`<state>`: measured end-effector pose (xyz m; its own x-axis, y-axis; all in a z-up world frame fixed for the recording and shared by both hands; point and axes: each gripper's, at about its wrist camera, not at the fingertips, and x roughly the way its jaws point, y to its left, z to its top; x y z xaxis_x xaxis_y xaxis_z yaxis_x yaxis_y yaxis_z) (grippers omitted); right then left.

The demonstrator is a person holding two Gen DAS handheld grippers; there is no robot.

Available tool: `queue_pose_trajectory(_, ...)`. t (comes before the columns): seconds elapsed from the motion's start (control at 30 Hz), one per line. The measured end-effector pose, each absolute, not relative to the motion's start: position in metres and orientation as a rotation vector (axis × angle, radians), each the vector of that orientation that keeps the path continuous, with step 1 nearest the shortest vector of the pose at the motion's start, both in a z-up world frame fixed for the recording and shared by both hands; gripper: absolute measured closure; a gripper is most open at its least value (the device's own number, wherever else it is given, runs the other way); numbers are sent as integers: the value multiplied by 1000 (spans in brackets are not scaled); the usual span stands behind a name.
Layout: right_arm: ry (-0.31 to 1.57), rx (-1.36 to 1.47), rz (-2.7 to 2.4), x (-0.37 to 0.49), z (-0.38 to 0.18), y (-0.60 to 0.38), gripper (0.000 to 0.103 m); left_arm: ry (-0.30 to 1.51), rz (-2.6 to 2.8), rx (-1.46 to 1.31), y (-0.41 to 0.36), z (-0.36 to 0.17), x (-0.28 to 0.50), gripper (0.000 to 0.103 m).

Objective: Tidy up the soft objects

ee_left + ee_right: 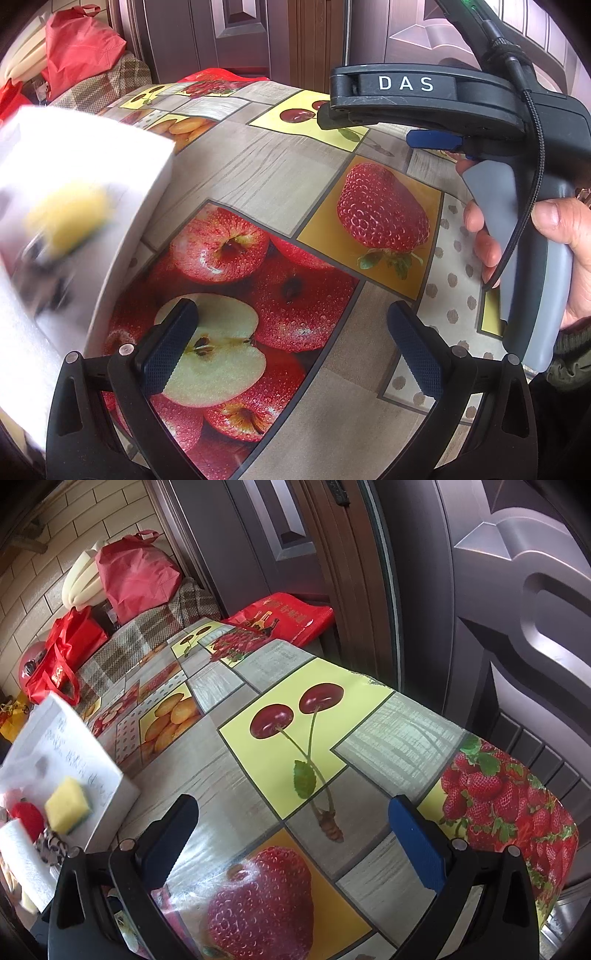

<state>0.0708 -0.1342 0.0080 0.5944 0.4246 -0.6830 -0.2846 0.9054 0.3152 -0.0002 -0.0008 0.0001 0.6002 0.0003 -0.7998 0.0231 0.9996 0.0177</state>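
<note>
Both pairs of fingers spread wide and empty above the fruit-print worktop (295, 177); left gripper (291, 347) over the printed apples, right gripper (295, 842) over the printed strawberry and cherries, its handle gripped by the right hand (554, 251). Soft things gathered in the white box (92, 760) at the left edge of the worktop: yellow sponge (68, 805) on top, something red (27, 818) beside it, a spotted cloth (51, 845) and a white roll (22, 853) nearer the camera. Blurred in the left view, so contents hard to judge there.

Risks, judged from this: box close against the left gripper, so easily nudged or tipped by a careless sweep; sponge perched high, likely to roll out; soft pieces prone to slipping from a shallow pinch; two grippers near enough to collide when reaching together.
</note>
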Motion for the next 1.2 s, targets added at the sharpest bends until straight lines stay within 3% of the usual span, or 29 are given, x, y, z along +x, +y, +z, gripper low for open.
queue_pose_trajectory(1.2, 872, 86, 467, 70, 6, -112, 0, 928, -14, 29, 0, 3, 1, 1)
